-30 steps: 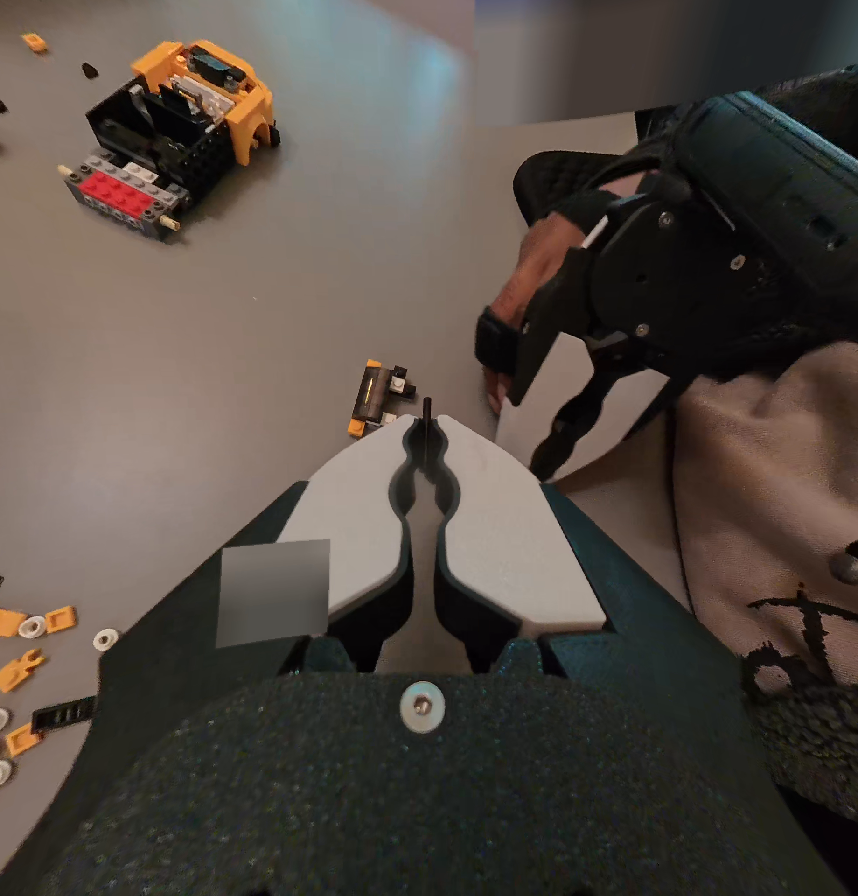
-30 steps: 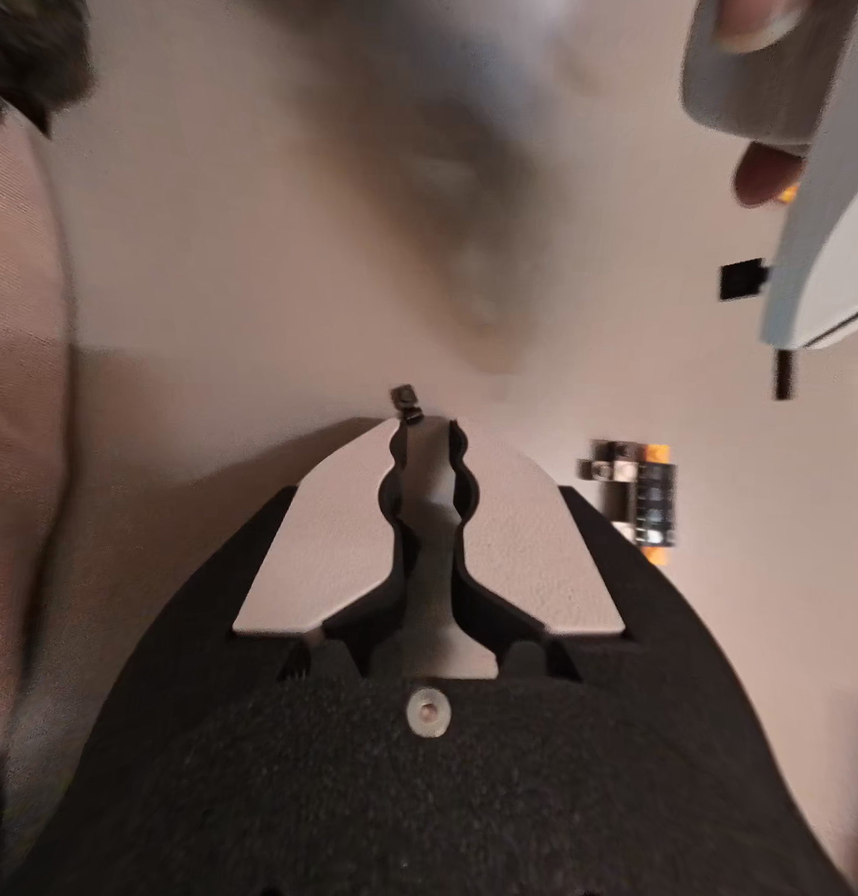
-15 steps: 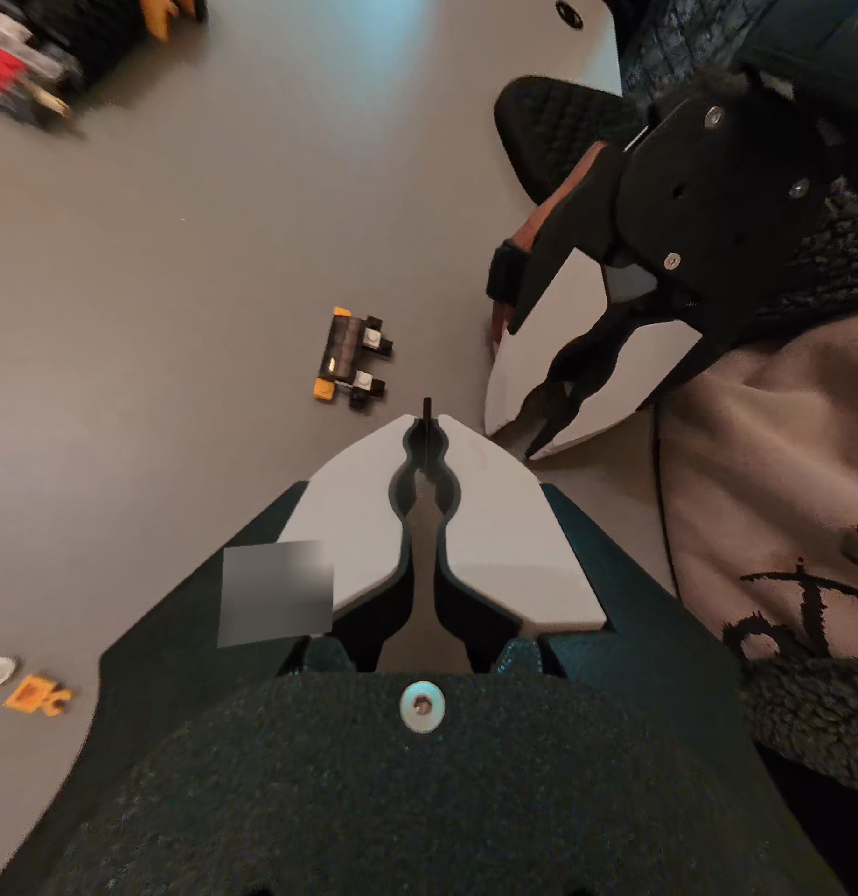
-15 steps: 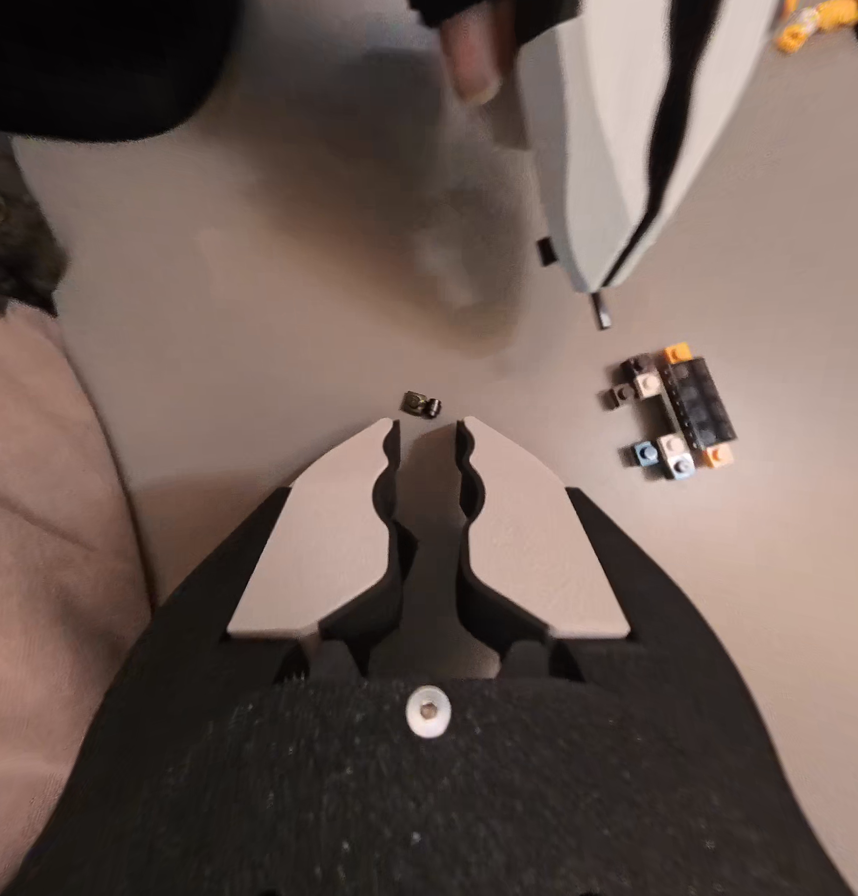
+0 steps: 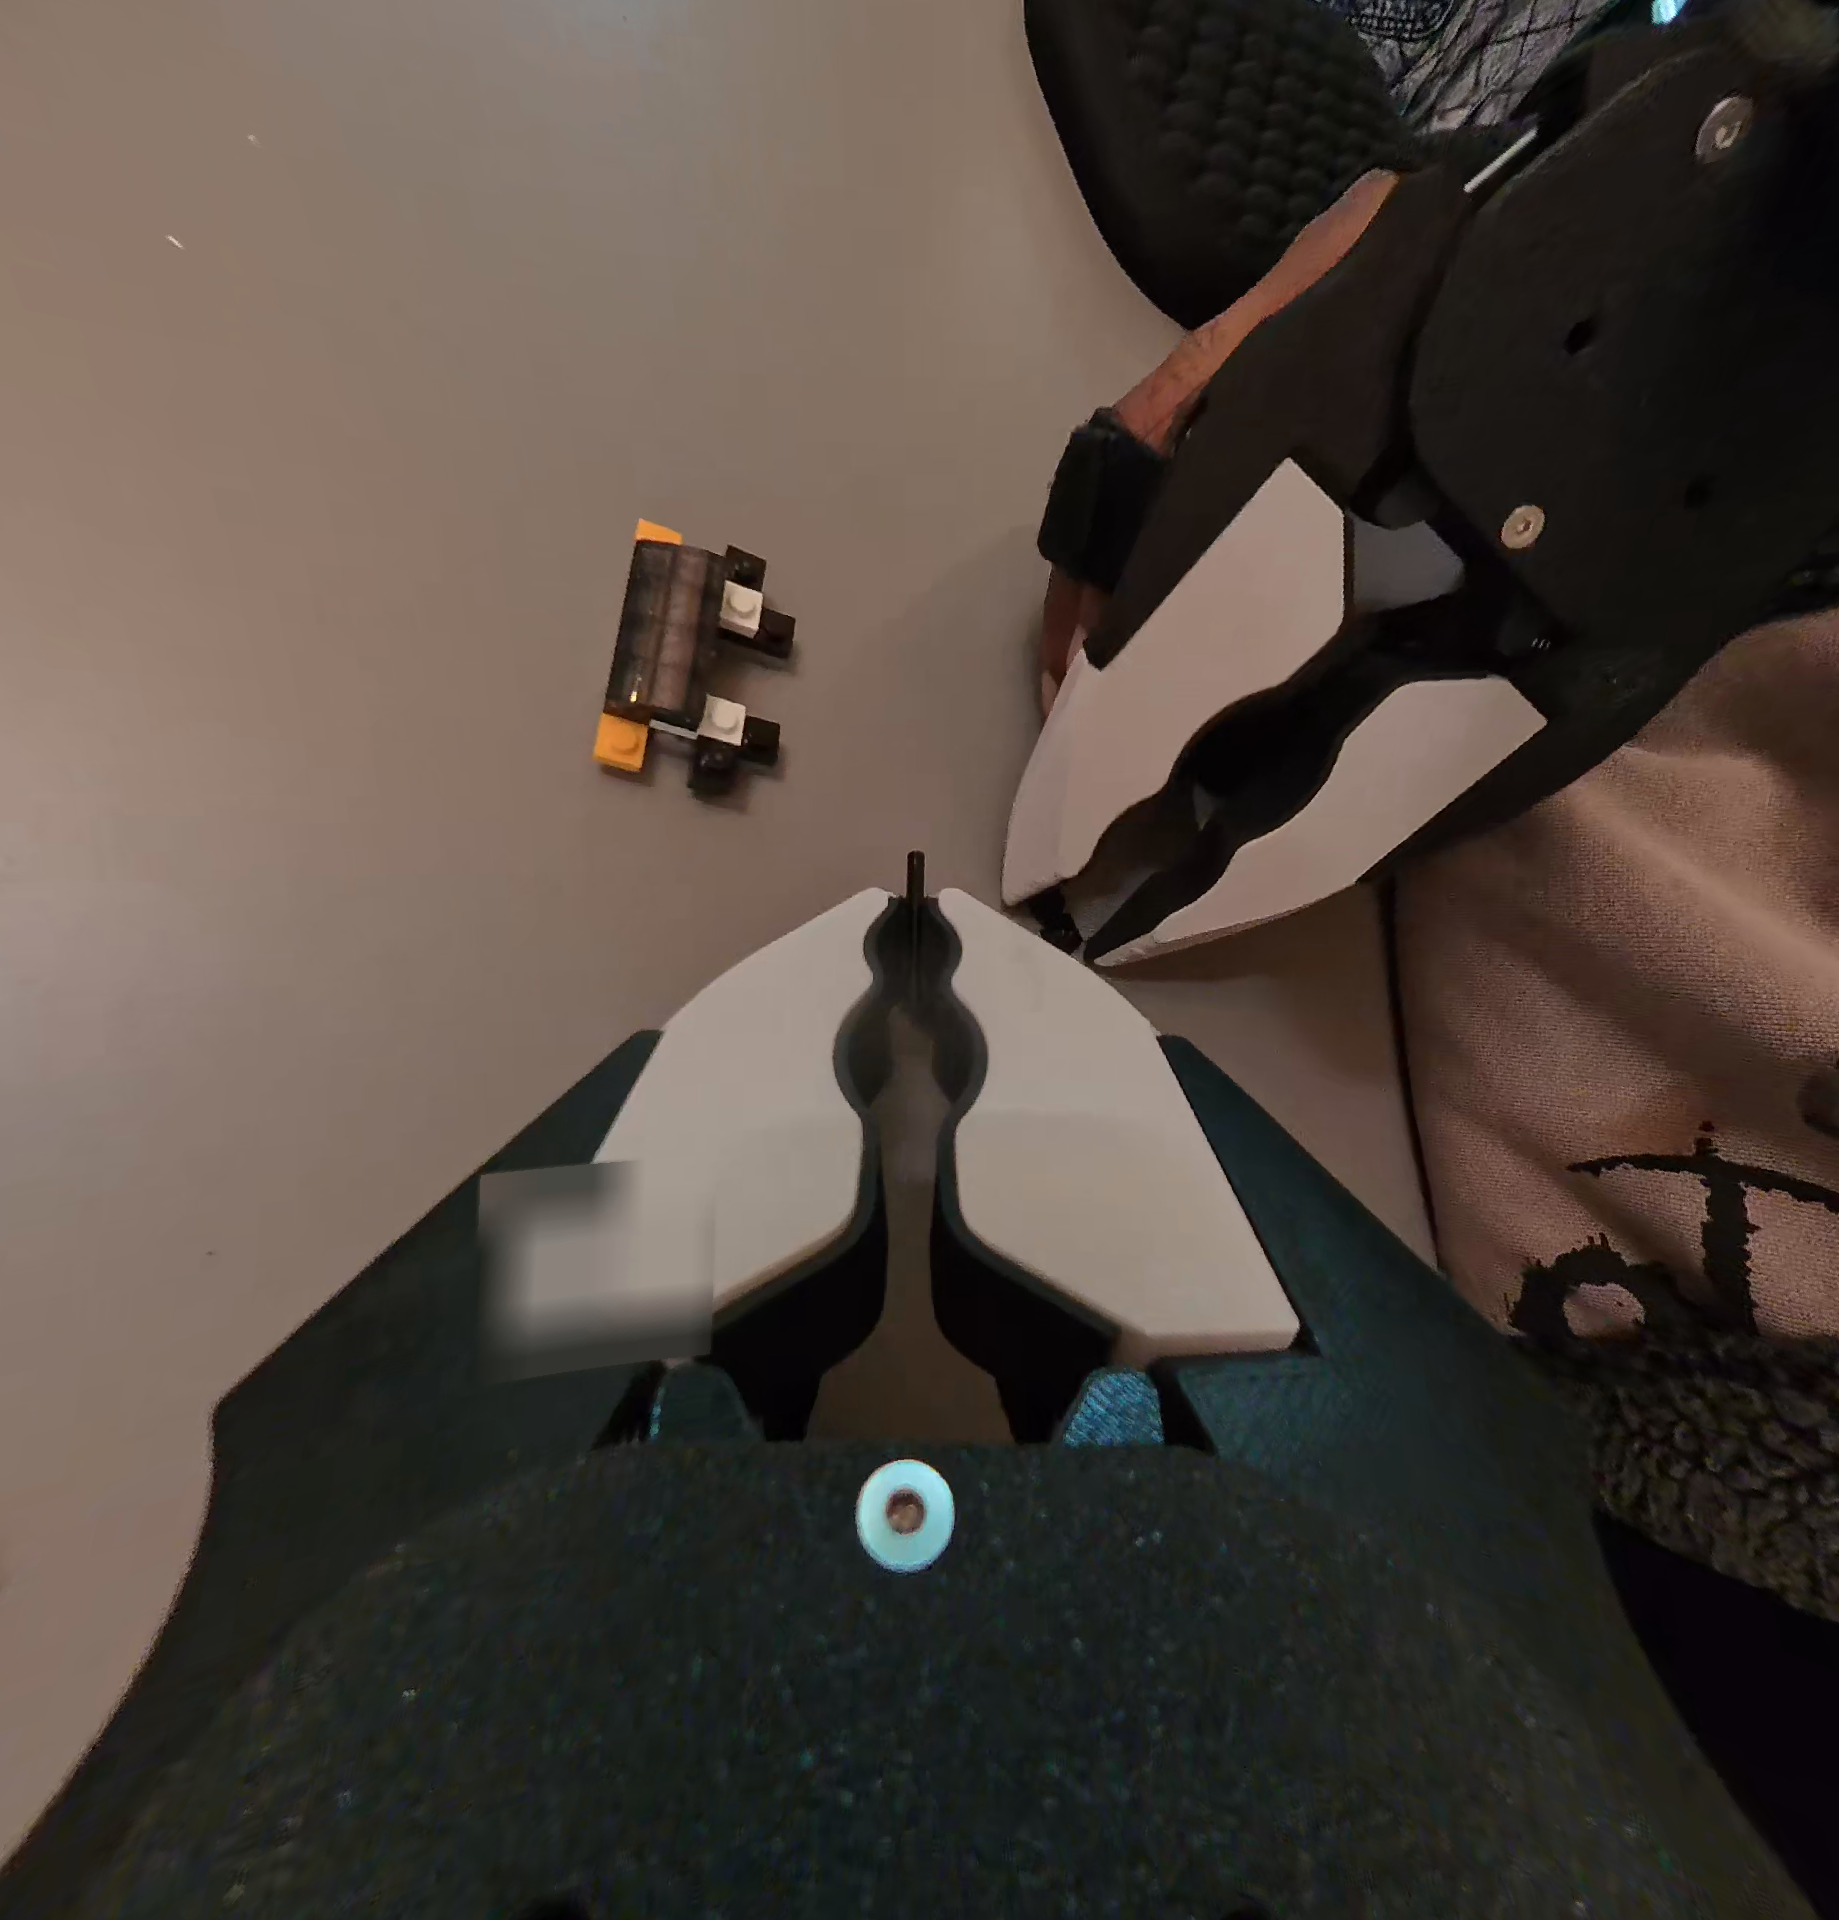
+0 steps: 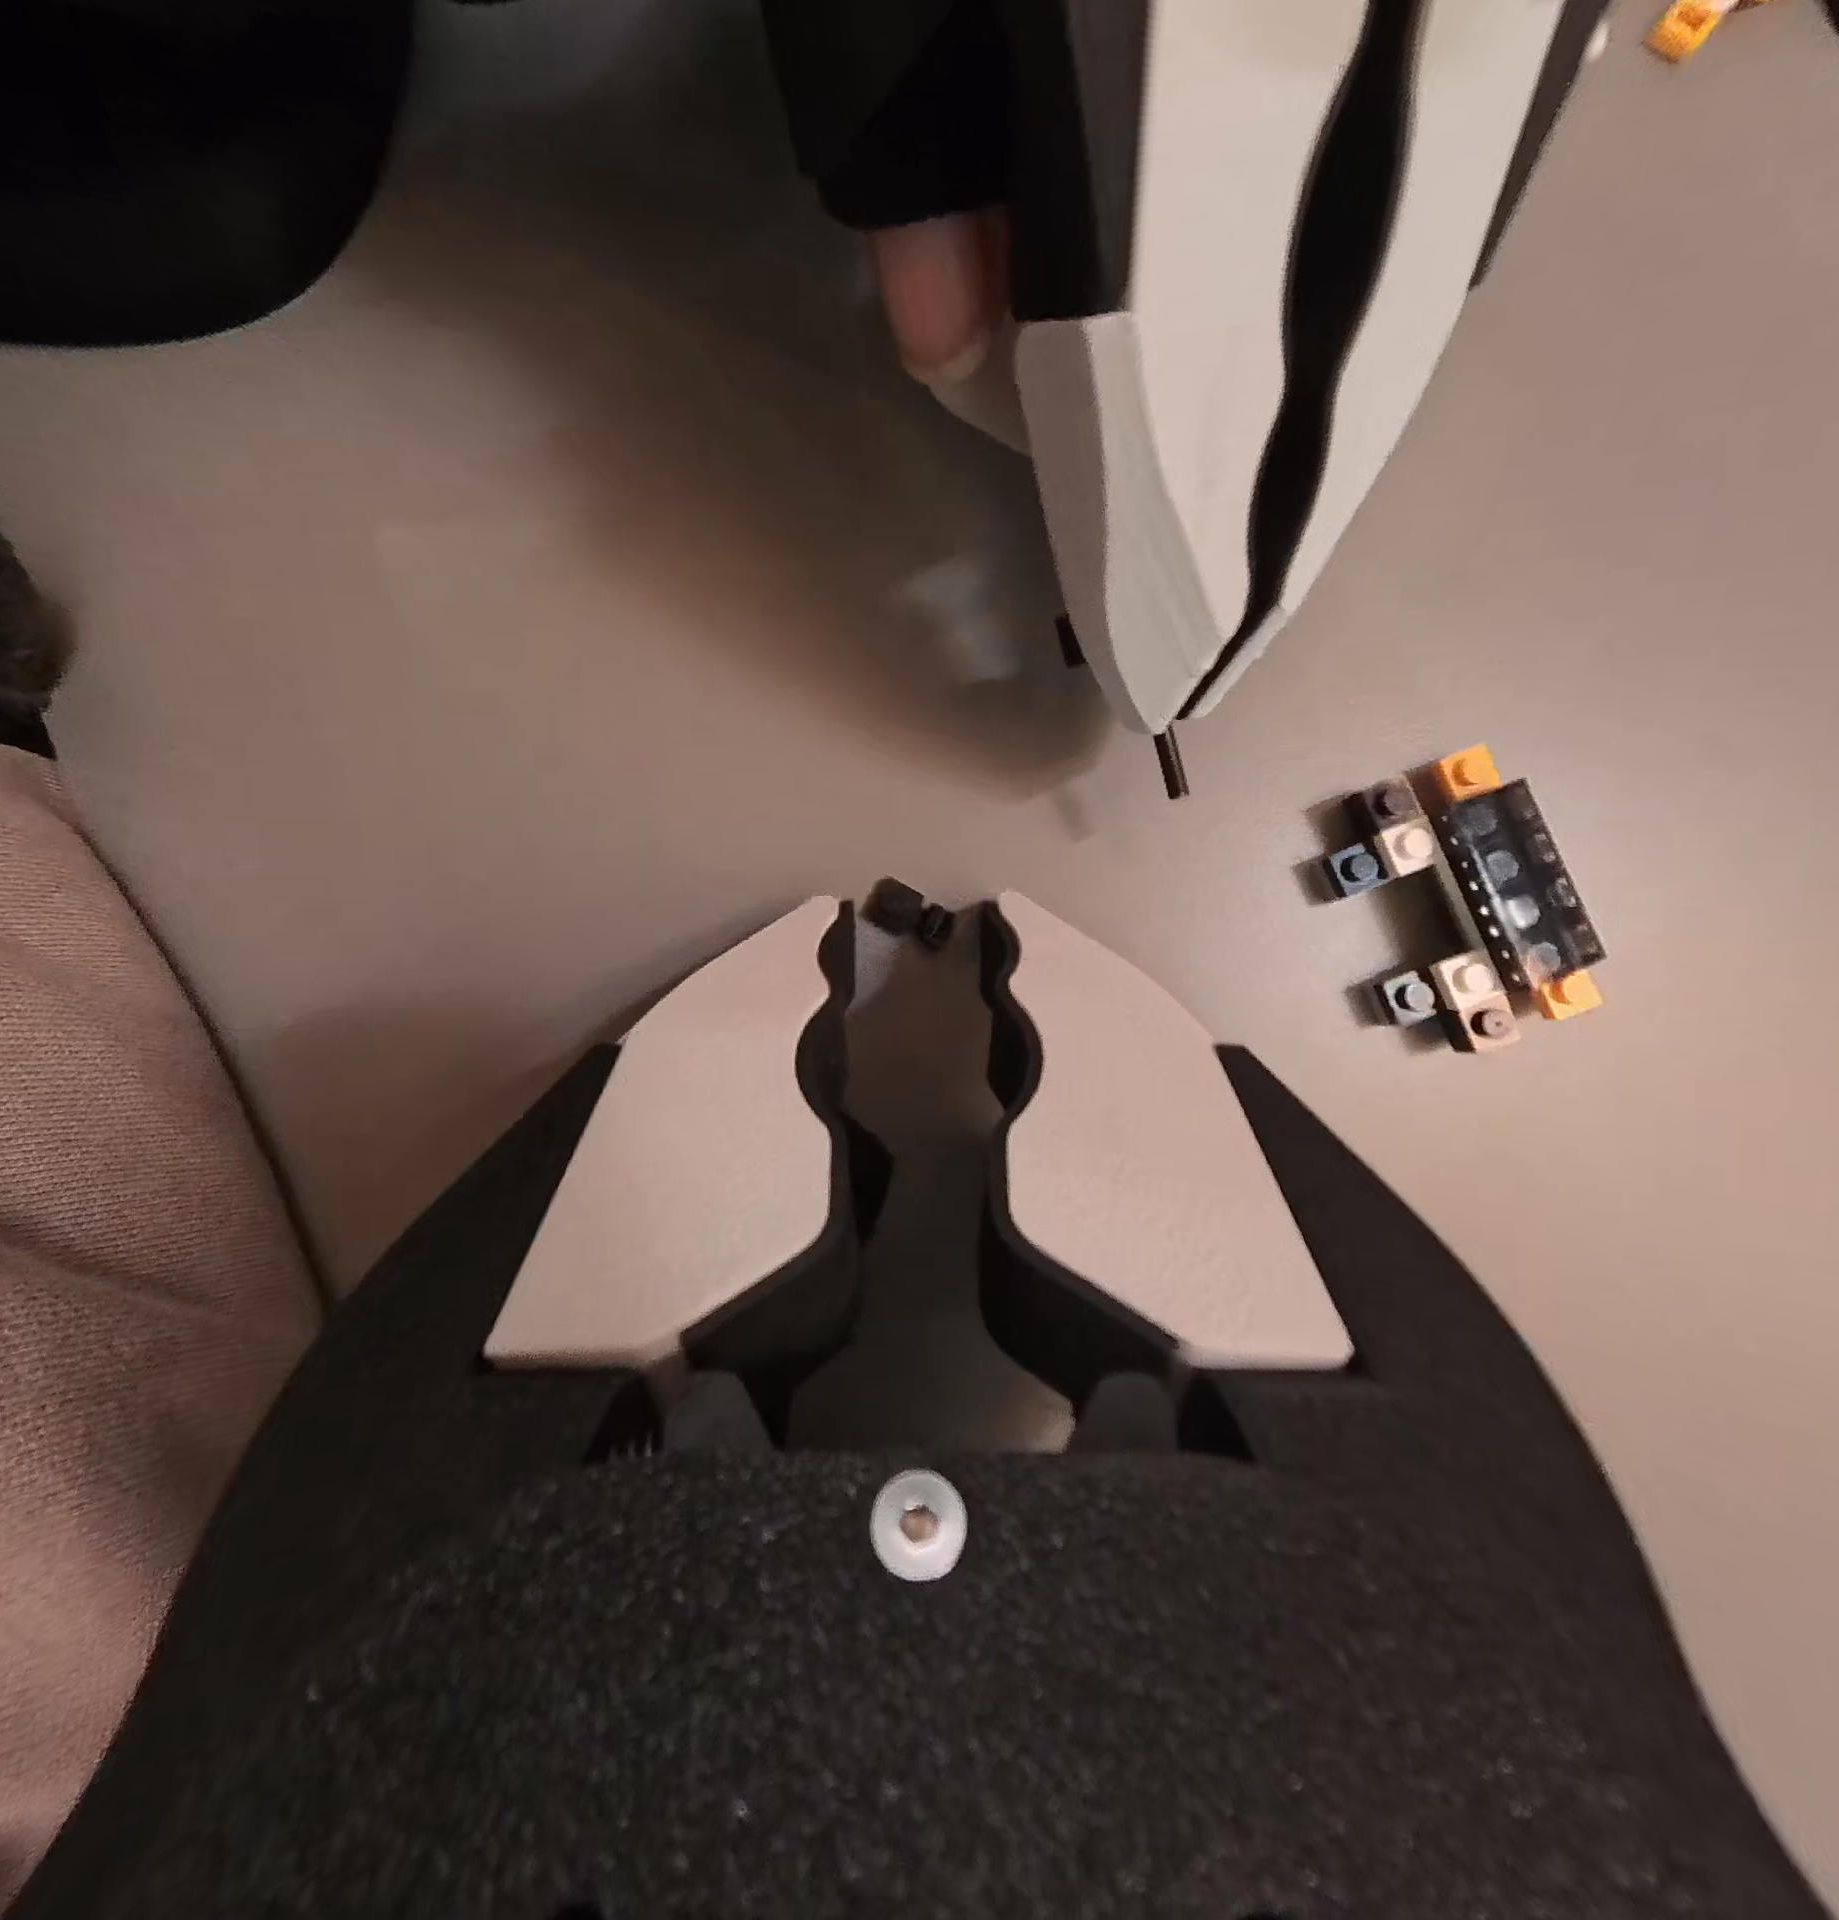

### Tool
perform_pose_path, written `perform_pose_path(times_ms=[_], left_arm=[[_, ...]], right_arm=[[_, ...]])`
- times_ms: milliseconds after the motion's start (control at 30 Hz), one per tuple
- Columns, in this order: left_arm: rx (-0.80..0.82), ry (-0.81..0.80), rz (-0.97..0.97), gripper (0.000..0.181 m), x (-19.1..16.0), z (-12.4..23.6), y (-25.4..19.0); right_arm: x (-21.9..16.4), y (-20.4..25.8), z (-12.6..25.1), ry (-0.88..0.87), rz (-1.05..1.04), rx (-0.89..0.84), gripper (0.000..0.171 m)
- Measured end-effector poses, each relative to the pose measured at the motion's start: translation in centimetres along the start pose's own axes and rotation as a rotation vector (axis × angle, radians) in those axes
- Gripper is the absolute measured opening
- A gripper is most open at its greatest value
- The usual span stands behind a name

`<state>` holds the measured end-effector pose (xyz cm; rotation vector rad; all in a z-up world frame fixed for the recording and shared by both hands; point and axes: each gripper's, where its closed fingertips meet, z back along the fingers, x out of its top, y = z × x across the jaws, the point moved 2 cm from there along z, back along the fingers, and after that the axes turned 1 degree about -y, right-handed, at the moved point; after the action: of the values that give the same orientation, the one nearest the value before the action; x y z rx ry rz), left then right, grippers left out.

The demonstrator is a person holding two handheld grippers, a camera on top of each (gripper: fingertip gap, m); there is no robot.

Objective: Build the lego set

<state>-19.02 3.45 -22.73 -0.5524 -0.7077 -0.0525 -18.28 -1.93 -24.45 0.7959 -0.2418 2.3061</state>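
Your smooth grey-brown table (image 5: 323,364) carries everything here. Over its near edge, your left gripper (image 5: 915,902) has its white jaws pressed together on a thin black lego pin (image 5: 915,871), whose tip pokes out just past them. Your right gripper (image 6: 920,906) points down at the table with its jaws apart, and a small black lego connector piece (image 6: 907,900) lies on the table between their tips, not clamped. In the left wrist view that right gripper (image 5: 1076,935) sits just beside the left one, tips close together. The small lego sub-assembly (image 5: 686,649), a dark grille bar with orange ends, white bricks and black studs, lies flat on the table, apart from both grippers. A few small orange lego bits (image 6: 1684,31) lie at the far edge, too blurred to make out.
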Motion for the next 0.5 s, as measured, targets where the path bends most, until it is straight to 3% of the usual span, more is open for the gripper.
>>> perform_pose_path(times_ms=[33,233,300,500], left_arm=[[0.001,-0.001,0.001,0.001,0.0,-0.01,0.01],[-0.002,-0.01,0.016,0.001,0.07,-0.03,0.08],[-0.004,-0.01,0.014,0.002,0.08,-0.04,-0.03],[-0.01,-0.014,0.003,0.002,0.18,0.05,-0.38]], right_arm=[[-0.08,-0.07,0.1,0.001,-0.022,0.002,0.025],[-0.06,0.13,0.04,0.032,-0.119,-0.066,0.026],[-0.02,0.13,-0.05,0.043,-0.092,-0.117,0.023],[0.07,0.42,-0.17,0.038,0.063,-0.054,0.015]])
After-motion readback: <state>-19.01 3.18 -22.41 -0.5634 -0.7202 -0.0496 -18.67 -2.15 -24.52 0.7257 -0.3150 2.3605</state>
